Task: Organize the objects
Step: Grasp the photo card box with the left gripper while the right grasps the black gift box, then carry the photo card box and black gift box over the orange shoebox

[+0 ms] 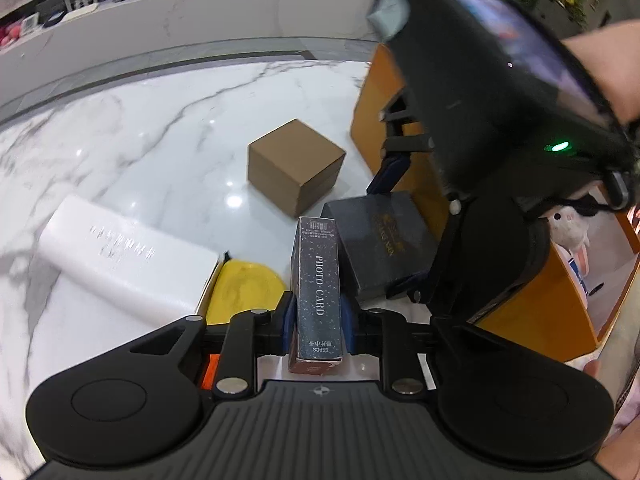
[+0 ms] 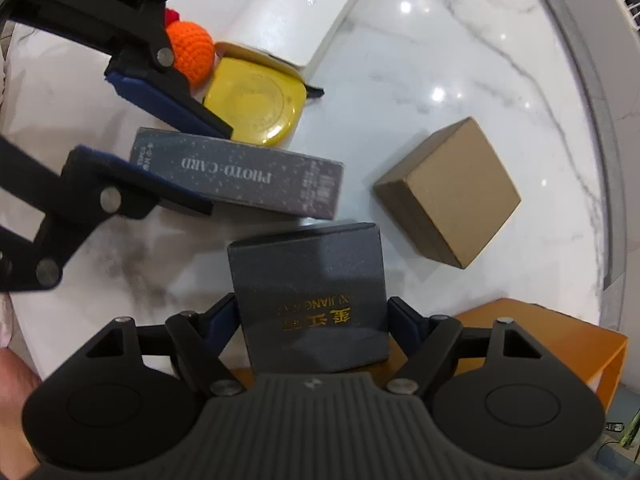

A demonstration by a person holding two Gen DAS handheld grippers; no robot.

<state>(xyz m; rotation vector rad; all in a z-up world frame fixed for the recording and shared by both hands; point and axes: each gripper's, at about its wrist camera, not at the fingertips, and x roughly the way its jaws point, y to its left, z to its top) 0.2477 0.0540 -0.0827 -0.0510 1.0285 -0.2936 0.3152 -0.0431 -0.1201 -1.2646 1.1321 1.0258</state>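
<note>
both claws were mid-carry, it seemed. the left claw [image 1: 318, 326] pinched the narrow, speckled dark photo card box [image 1: 318, 280] between its blue pads; the right claw [image 2: 312, 320] clamped the squat matte black box [image 2: 310, 300] with gilt lettering. beyond them sat a plain cardboard cube [image 1: 296, 164] on glossy marble. next, each probably needed a clear spot to set down.

photo card box [image 1: 316, 280] dark speckled | cube box [image 1: 295, 166] brown | tabletop [image 1: 132, 140] white marble

left wrist: oblique, close | right wrist: top-down | shared: brown box [image 1: 296, 166]
</note>
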